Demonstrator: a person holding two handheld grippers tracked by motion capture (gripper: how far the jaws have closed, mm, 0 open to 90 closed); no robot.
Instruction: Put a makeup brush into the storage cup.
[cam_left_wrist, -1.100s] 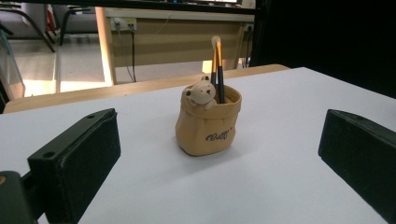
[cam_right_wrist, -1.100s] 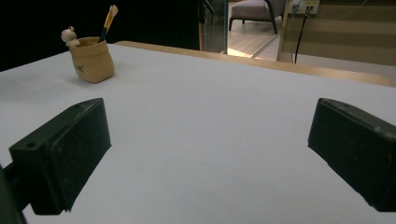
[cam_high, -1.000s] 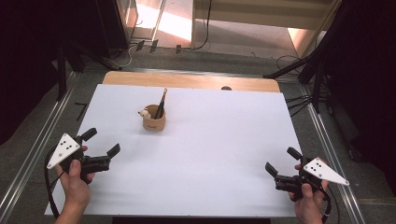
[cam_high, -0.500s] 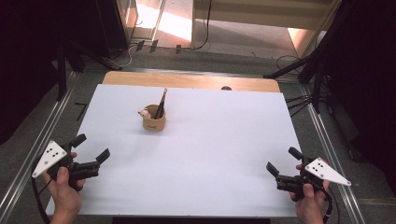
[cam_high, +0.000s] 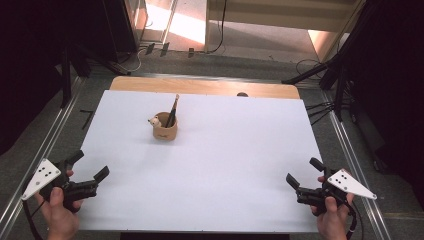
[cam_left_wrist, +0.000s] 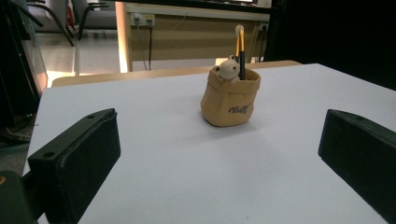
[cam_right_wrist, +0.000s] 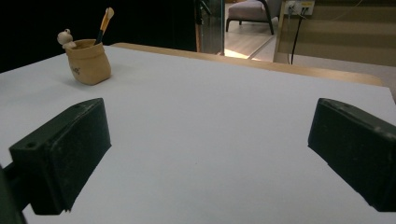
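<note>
Since a second ago, only the left gripper (cam_high: 89, 167) has moved, back and out to the table's (cam_high: 230, 165) near left corner. Both grippers are wide apart and hold nothing. The right gripper (cam_high: 304, 173) sits at the near right. The cup (cam_high: 165, 131) stands far from both, with a brush (cam_high: 172, 111) inside.

White sheet (cam_high: 225, 165) spread over a wooden table (cam_high: 200, 86). Black stand legs (cam_high: 310, 74) off that table's far right corner, loose cables (cam_high: 317, 107) right beside.
</note>
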